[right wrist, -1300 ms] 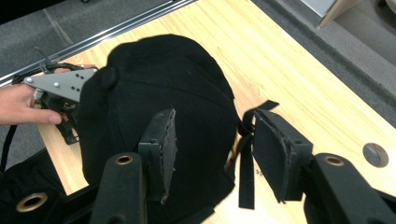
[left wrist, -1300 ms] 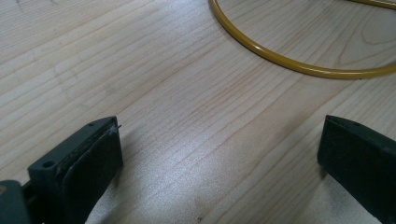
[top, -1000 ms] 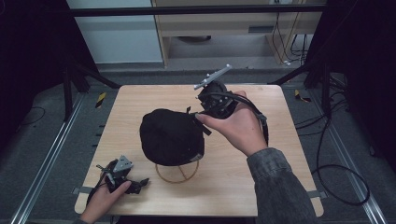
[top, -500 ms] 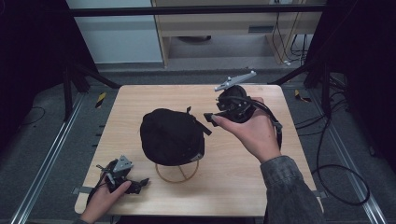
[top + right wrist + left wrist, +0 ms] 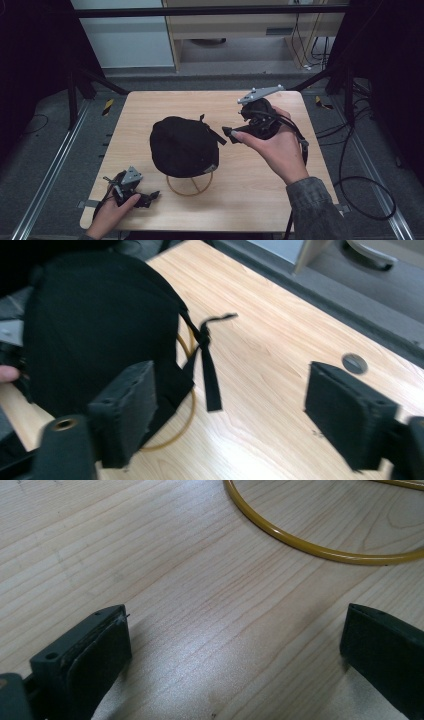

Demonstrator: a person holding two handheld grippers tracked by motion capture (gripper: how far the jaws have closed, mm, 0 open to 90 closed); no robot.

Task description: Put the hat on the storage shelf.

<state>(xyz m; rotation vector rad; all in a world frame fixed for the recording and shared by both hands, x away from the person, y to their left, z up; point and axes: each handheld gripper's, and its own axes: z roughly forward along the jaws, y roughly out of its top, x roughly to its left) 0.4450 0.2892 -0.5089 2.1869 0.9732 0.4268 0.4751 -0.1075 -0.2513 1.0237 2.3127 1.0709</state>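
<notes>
On the wooden table [image 5: 150, 107] there is 1 black cap [image 5: 182, 145] sitting on 1 yellow wire stand [image 5: 190, 184] near the middle, with 2 grippers around it. The right gripper view shows the cap's loose strap [image 5: 209, 370] hanging beside the stand, and the left gripper view shows the yellow ring on the wood from close. The right gripper [image 5: 231, 135] is held in the air just right of the cap, pointing at it, its jaws having just been opening and now spread with nothing between them; the left gripper [image 5: 150, 196] rests low at the front-left corner, jaws also spread wide and empty.
</notes>
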